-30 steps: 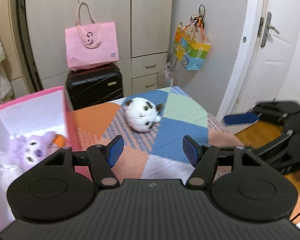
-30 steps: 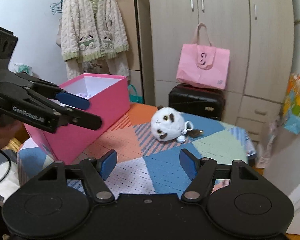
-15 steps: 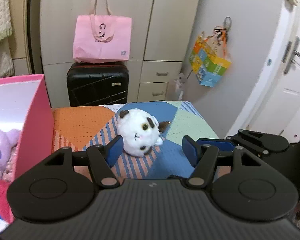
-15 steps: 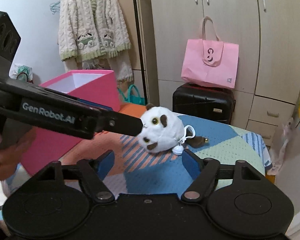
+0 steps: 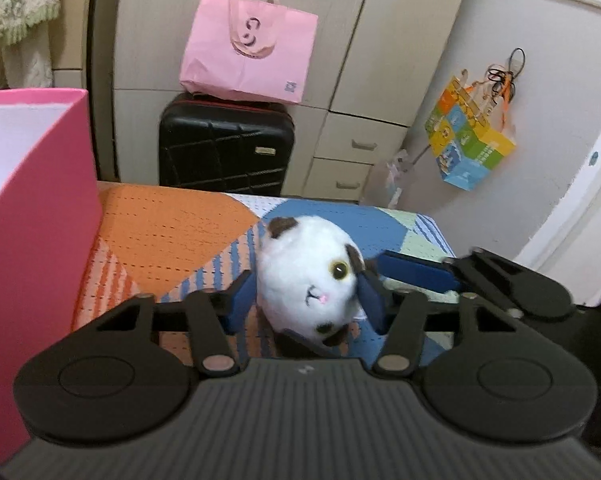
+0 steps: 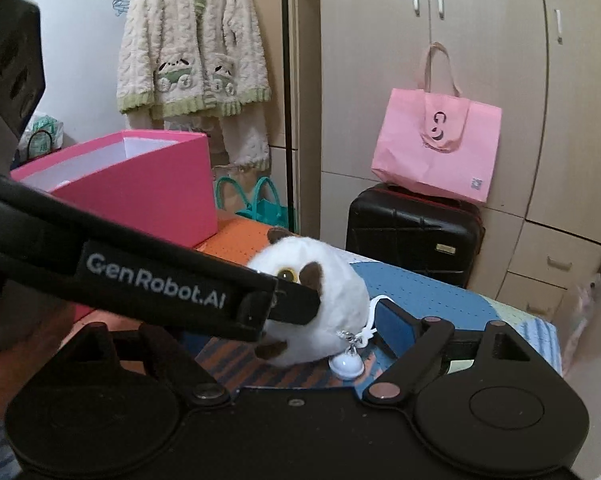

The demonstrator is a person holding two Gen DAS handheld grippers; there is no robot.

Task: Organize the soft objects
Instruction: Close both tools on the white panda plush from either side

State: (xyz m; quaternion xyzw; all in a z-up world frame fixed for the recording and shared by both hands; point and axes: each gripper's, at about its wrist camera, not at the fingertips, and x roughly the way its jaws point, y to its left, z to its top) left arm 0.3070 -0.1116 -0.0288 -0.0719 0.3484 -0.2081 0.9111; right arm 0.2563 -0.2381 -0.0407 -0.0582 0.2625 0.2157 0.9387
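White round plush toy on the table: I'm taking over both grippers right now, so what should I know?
Left gripper: its jaws have just been closing, and the pads touch both sides of the white round plush toy, which sits on the patchwork-covered table.
Right gripper: open, its jaws have just been opening. The toy is just ahead, and the one visible pad is not pressing it.
Open pink cardboard box: beside the toy, contents hidden from here.
Done: toy reached and gripped, not lifted.
Left: lift it, probably into the box.
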